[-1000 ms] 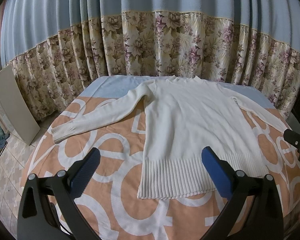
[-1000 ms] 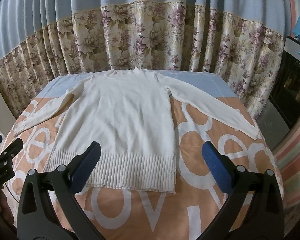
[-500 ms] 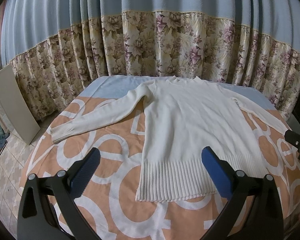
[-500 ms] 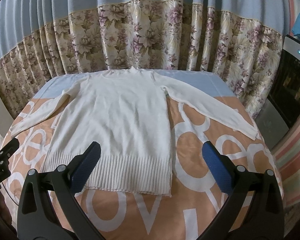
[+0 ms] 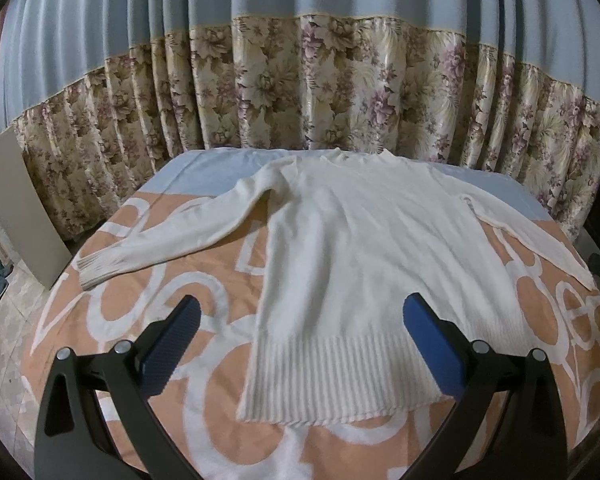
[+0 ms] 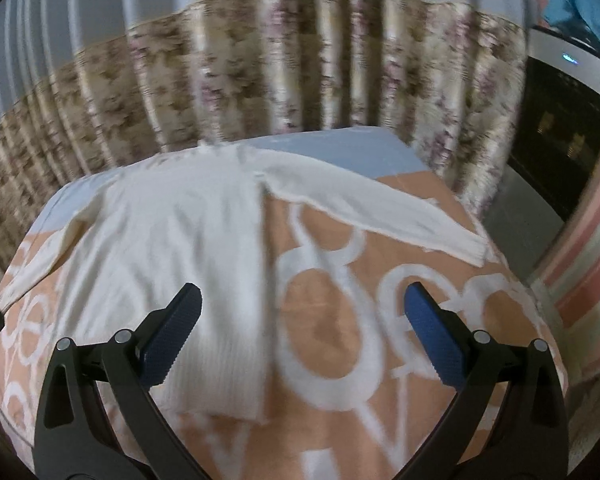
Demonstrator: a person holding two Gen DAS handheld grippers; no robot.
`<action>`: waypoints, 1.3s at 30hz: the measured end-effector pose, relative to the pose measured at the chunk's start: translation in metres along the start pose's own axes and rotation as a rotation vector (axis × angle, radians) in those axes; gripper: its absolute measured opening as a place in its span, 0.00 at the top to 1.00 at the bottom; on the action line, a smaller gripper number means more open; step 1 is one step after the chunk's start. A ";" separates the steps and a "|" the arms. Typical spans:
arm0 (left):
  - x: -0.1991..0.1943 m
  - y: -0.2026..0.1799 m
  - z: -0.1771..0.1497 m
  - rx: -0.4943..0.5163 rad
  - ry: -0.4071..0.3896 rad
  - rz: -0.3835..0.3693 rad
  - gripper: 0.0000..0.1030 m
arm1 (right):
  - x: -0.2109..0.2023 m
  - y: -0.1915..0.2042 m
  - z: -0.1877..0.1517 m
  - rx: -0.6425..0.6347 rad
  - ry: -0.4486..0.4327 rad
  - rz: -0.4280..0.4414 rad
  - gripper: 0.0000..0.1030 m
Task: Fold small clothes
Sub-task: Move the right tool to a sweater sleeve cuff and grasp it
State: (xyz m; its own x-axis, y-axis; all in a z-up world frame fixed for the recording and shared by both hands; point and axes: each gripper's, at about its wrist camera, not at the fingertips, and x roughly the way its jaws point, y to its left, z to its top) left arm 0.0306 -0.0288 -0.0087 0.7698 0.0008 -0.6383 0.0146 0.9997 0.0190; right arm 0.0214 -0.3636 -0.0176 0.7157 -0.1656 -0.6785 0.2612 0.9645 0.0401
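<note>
A cream knitted sweater (image 5: 364,248) lies flat on the bed, neck at the far end, ribbed hem (image 5: 336,376) nearest me. Its left sleeve (image 5: 168,240) stretches out to the left, its right sleeve (image 6: 380,208) to the right. My left gripper (image 5: 300,324) hovers open above the hem's left half, nothing between its blue pads. In the blurred right wrist view, my right gripper (image 6: 304,320) is open over the sweater's right edge (image 6: 260,280) and the bare blanket beside it.
An orange blanket with white letters (image 5: 172,320) covers the bed over a blue sheet (image 5: 204,164). Floral and blue curtains (image 5: 300,88) hang close behind. A board (image 5: 16,208) leans at the left, a dark appliance (image 6: 560,128) stands at the right.
The right gripper has swung to the right and its view is now blurred; the right sleeve sits more central. The left gripper has shifted slightly right. The sweater has not moved.
</note>
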 end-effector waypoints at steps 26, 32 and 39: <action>0.118 -0.095 0.027 0.073 0.052 -0.017 0.01 | 0.161 -0.220 0.019 0.139 0.232 -0.177 0.17; 0.126 -0.105 0.028 0.086 0.058 -0.032 0.01 | 0.177 -0.234 0.015 0.210 0.237 -0.101 0.27; 0.130 -0.107 0.028 0.085 0.060 -0.053 0.01 | 0.164 -0.227 0.022 0.193 0.190 -0.090 0.56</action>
State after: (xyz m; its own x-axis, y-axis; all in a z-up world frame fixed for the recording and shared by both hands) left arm 0.1467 -0.1362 -0.0725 0.7272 -0.0484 -0.6847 0.1106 0.9927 0.0474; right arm 0.0937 -0.6139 -0.1215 0.5544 -0.1896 -0.8104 0.4495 0.8877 0.0999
